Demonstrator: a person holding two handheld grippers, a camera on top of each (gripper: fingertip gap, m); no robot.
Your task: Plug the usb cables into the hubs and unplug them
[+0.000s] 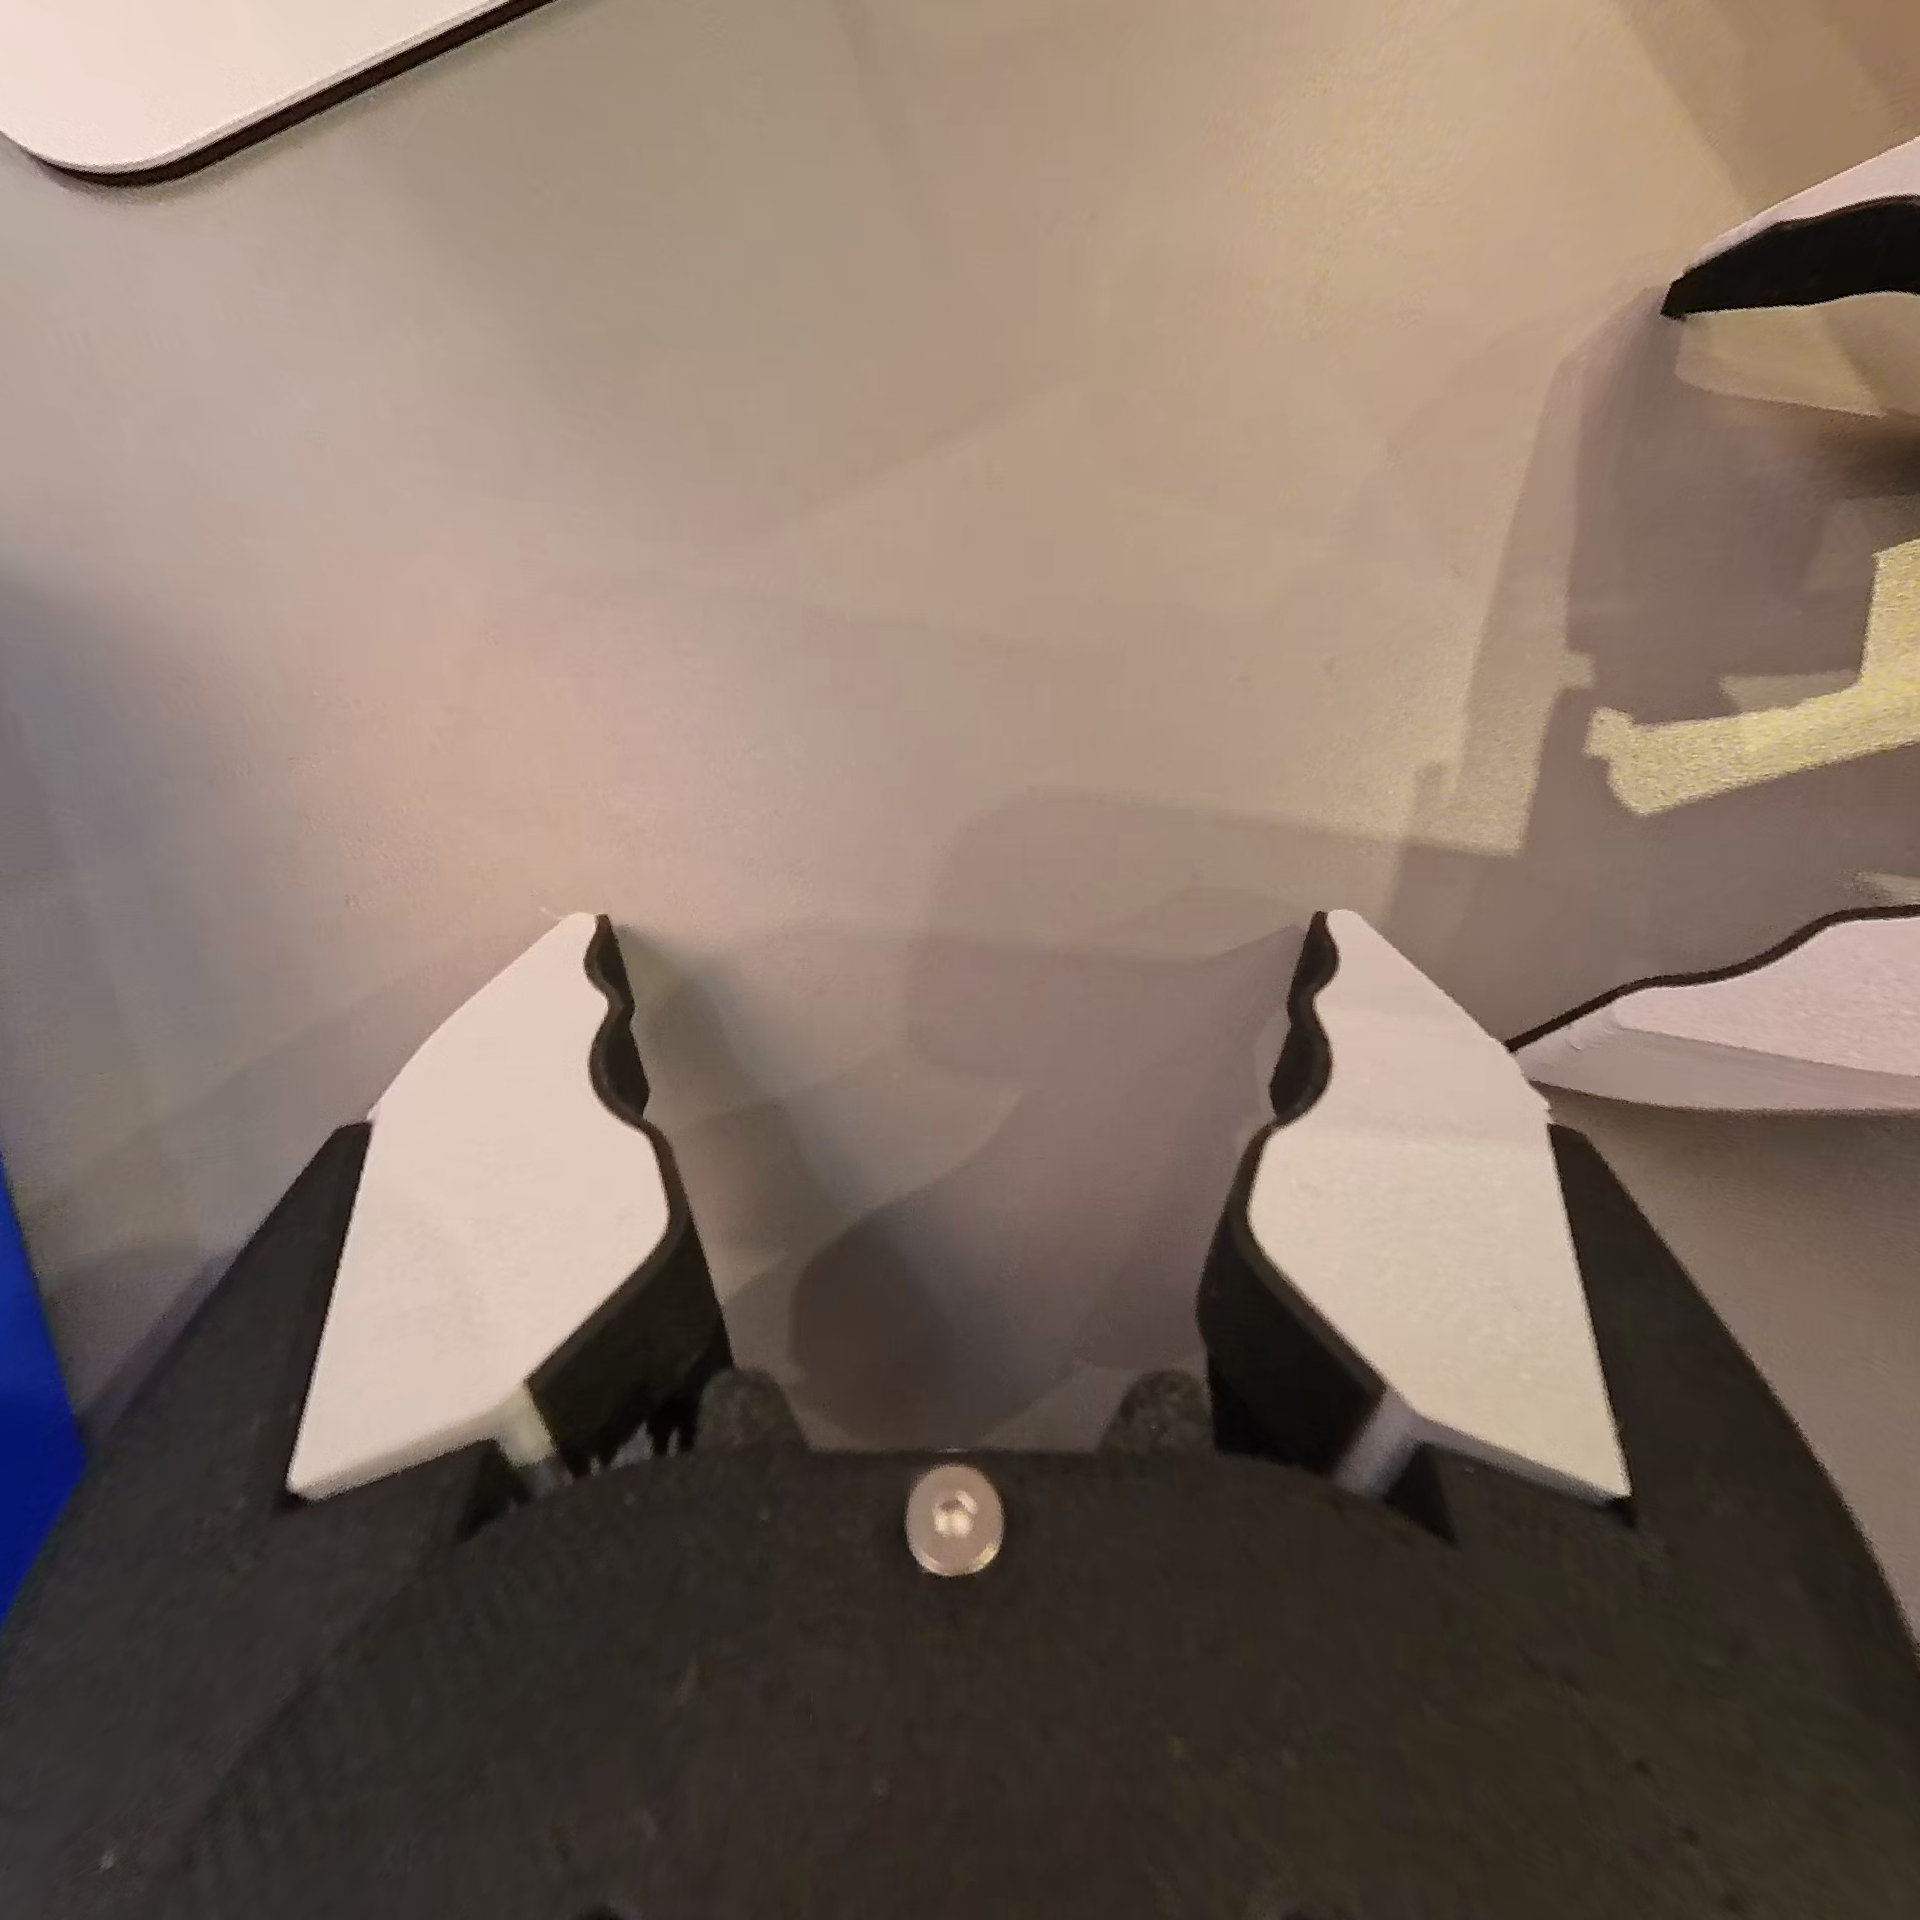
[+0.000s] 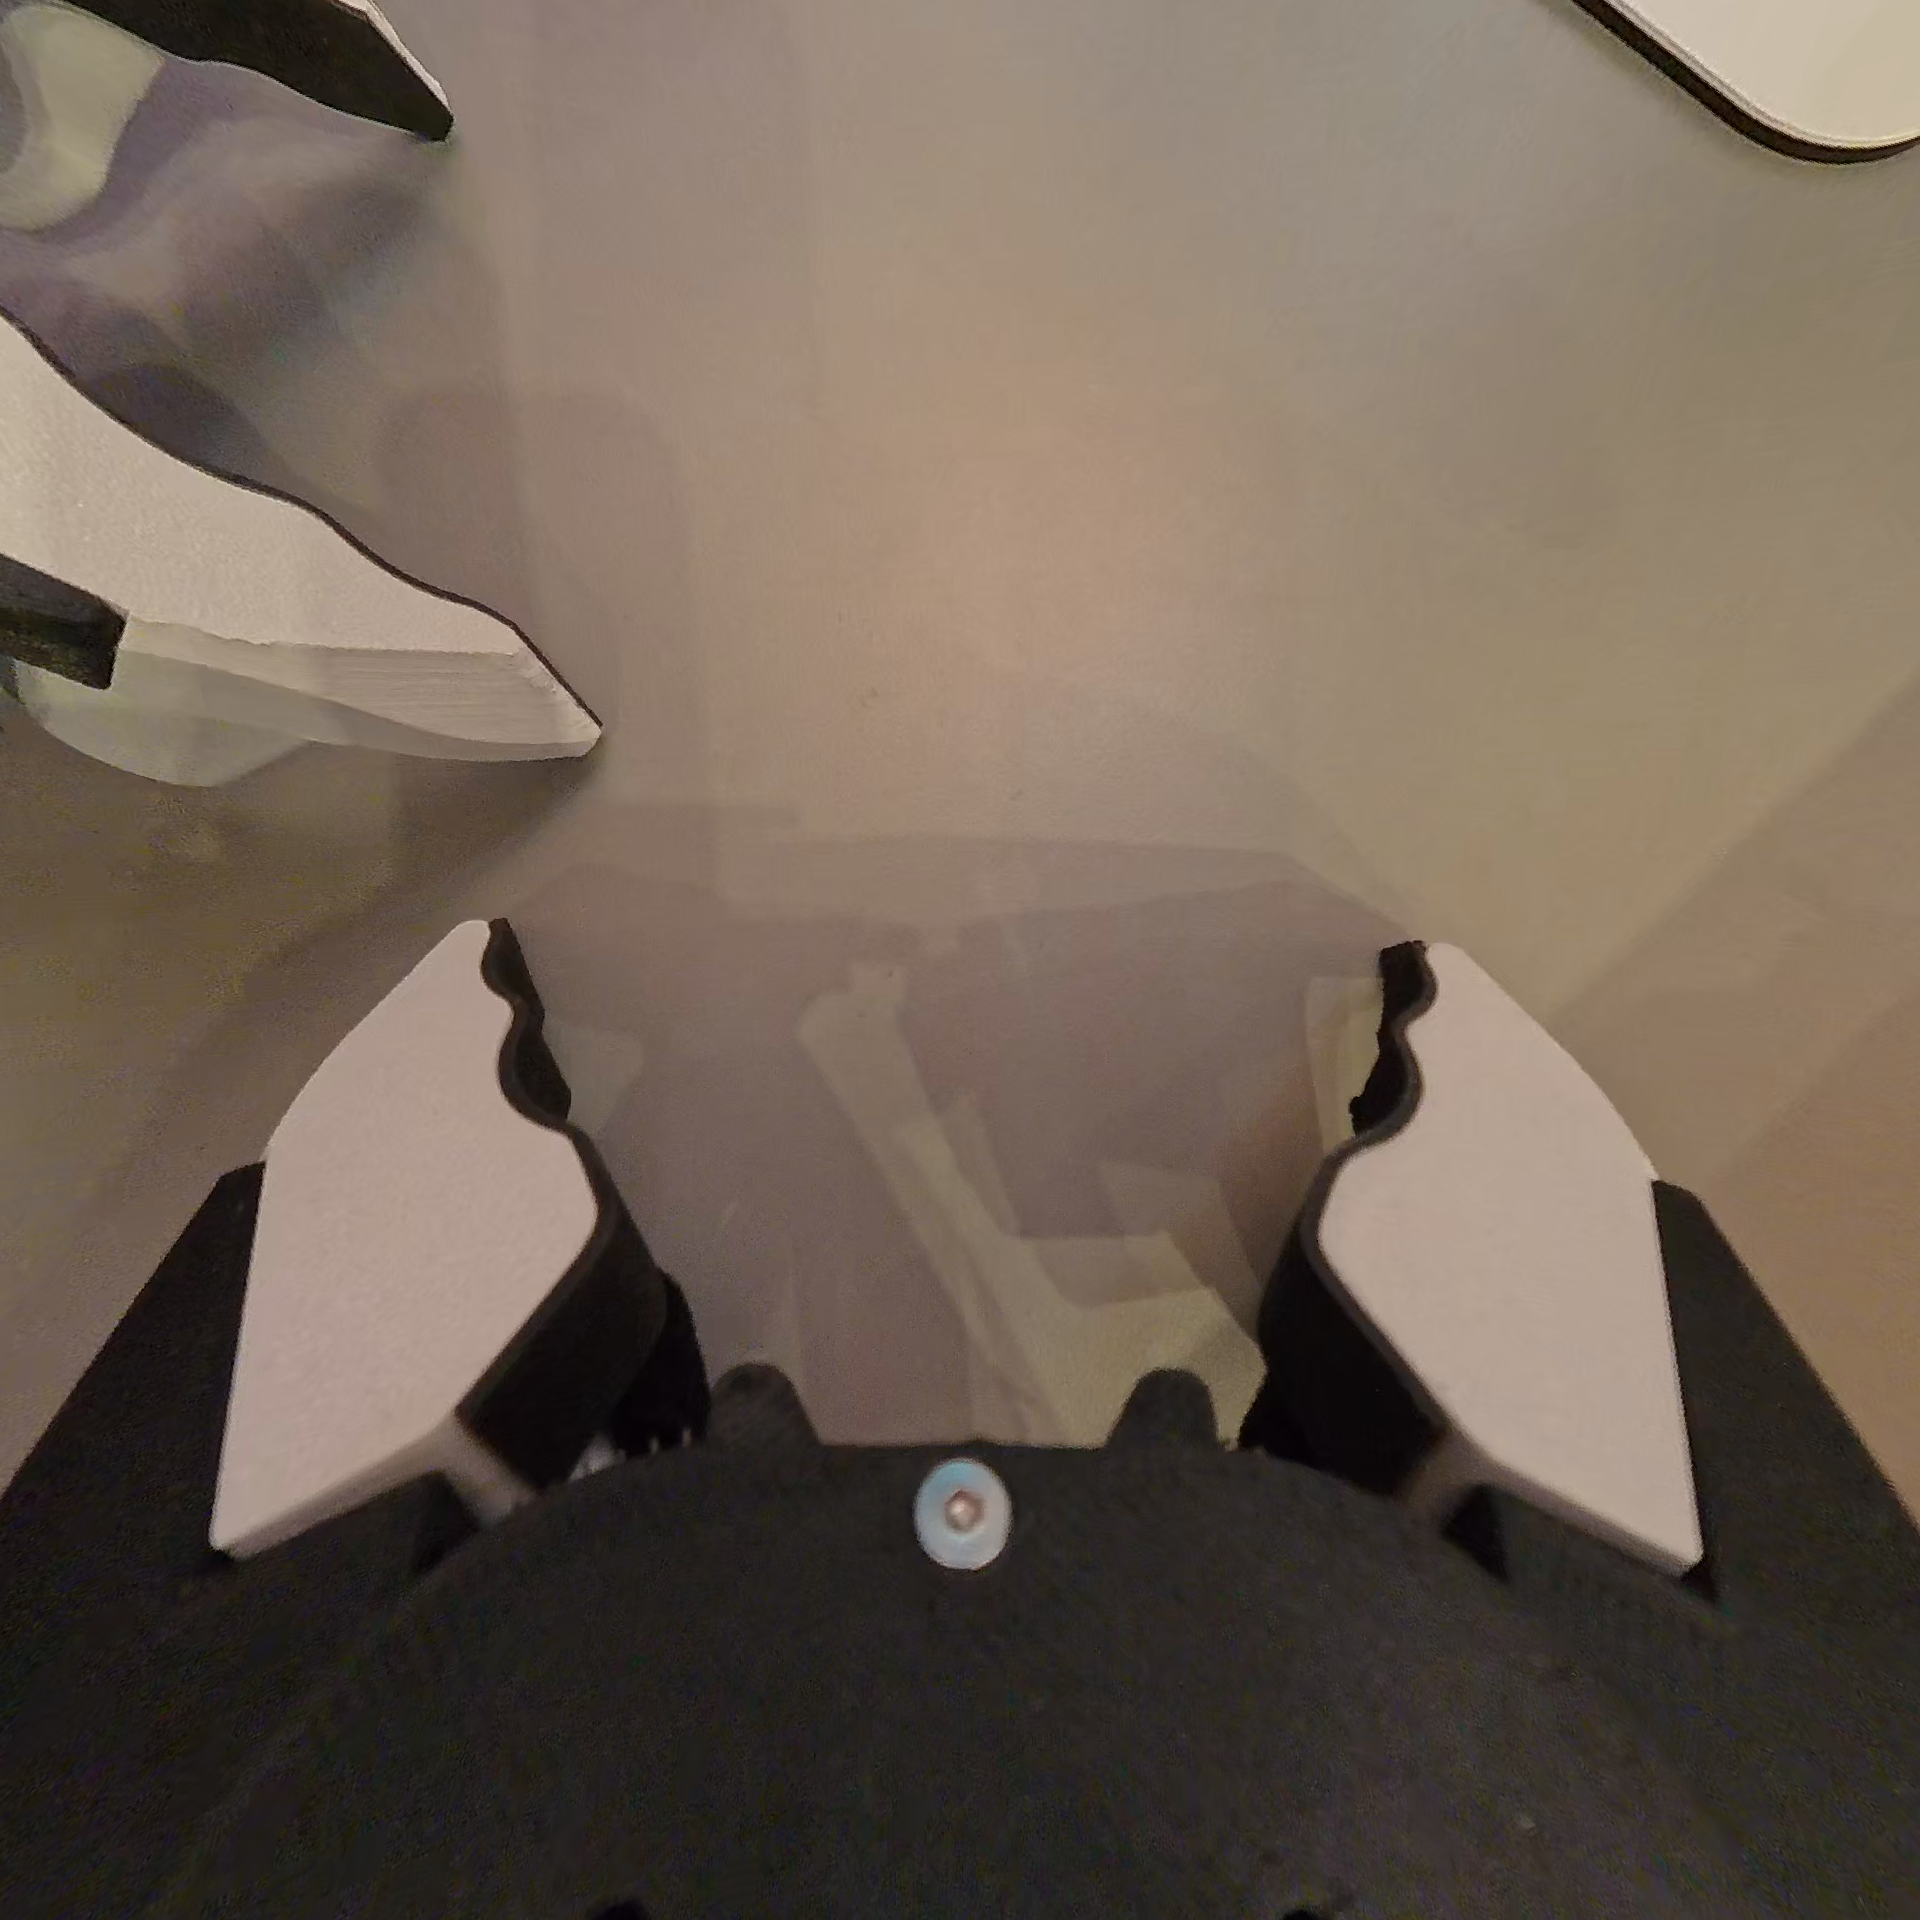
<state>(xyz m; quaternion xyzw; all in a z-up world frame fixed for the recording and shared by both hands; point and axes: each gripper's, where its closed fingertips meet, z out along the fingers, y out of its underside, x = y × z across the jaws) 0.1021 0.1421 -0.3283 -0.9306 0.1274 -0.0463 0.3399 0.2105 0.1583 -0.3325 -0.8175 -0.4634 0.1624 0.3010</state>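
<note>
No USB cable or hub shows in either view. My left gripper is open and empty, low over a glossy grey table. My right gripper is open and empty over the same table. The two grippers are close and angled towards each other. The right gripper's white fingers show at the right edge of the left wrist view. The left gripper's fingers show at the left edge of the right wrist view.
A flat white object with a rounded corner and dark rim lies on the table ahead of both grippers; it also shows in the right wrist view. A blue thing is at the left edge.
</note>
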